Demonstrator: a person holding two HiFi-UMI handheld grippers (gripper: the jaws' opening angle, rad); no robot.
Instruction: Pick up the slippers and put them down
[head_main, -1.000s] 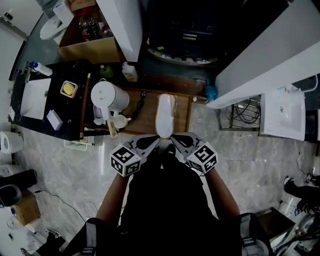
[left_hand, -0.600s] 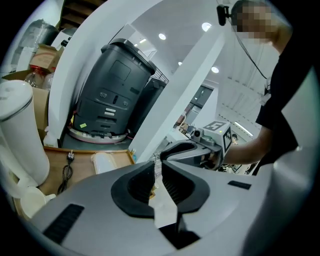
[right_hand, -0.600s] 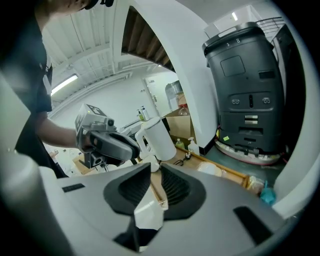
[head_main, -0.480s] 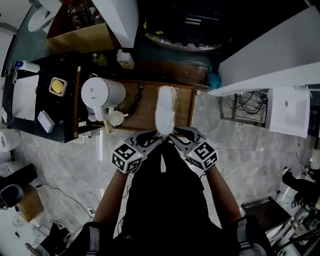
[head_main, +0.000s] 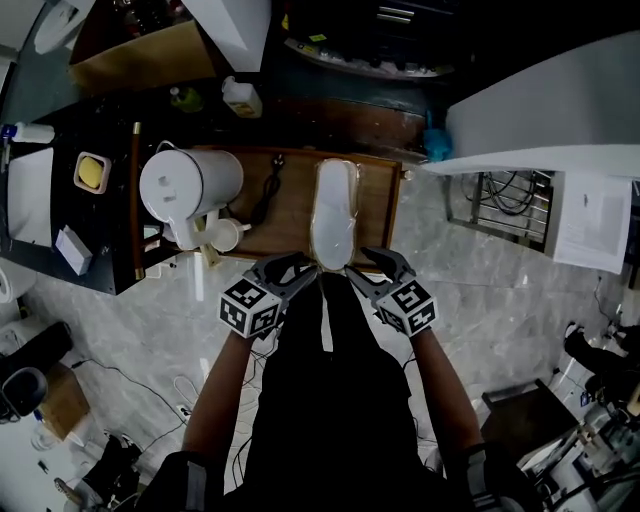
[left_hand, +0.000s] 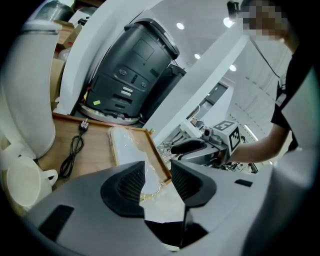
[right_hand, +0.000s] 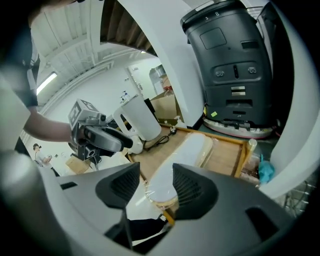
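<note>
A pair of white slippers (head_main: 335, 213) wrapped in clear film lies lengthwise on a wooden tray (head_main: 381, 212). My left gripper (head_main: 303, 270) and right gripper (head_main: 368, 266) hover at the pair's near end, one on each side. Both have just been opening their jaws. In the left gripper view the near tip of the slippers (left_hand: 128, 148) shows through the gap of the left gripper (left_hand: 156, 181), with the pads off it. The right gripper view shows the slippers (right_hand: 186, 154) just beyond the right gripper (right_hand: 156, 187), untouched.
On the left of the tray stand a white kettle (head_main: 190, 184), a small cup (head_main: 228, 237) and a black power cord (head_main: 268, 196). A dark counter (head_main: 60, 215) lies further left. A black machine (left_hand: 133, 70) rises behind the tray and a white beam (head_main: 540, 120) runs at the right.
Both grippers, shut a second ago, now stand open. Both hands have come down towards the near edge of the tray. The slippers lie at the same spot on the tray.
</note>
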